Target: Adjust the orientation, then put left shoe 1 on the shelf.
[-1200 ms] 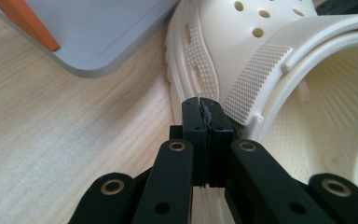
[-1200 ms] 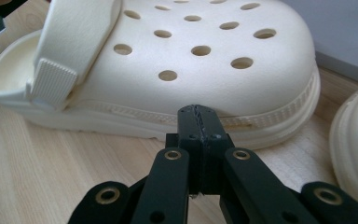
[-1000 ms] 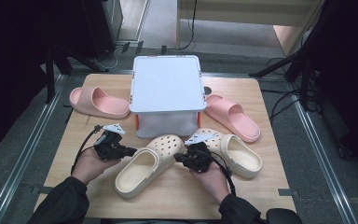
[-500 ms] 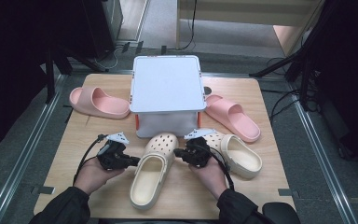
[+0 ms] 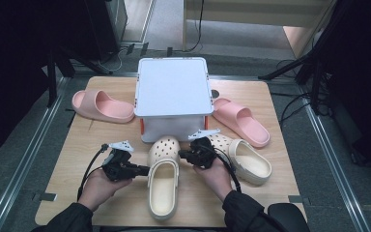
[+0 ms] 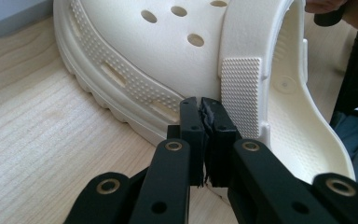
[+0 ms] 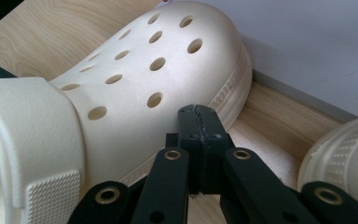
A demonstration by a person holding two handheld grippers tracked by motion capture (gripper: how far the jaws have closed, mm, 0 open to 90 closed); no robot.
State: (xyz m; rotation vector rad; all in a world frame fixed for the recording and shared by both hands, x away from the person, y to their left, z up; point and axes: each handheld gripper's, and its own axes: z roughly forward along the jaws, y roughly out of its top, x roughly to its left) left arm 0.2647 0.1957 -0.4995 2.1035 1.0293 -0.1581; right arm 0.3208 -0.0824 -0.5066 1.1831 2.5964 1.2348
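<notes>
While flanking cream clog (image 5: 163,186) — left gripper (image 5: 142,170) clenched empty | right gripper (image 5: 182,155) clenched empty

Second clog (image 7: 349,154) cut off at right edge — heel of nearer clog (image 6: 307,140) cropped too.

The middle clog (image 5: 163,182) now lies straight, heel toward you, no longer angled left. Your left gripper (image 5: 142,170) has moved in against its left side; your right gripper (image 5: 182,155) touches its right.

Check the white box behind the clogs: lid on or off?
On. The flat white lid covers the whole top of the box; nothing inside shows in the high view.
</notes>
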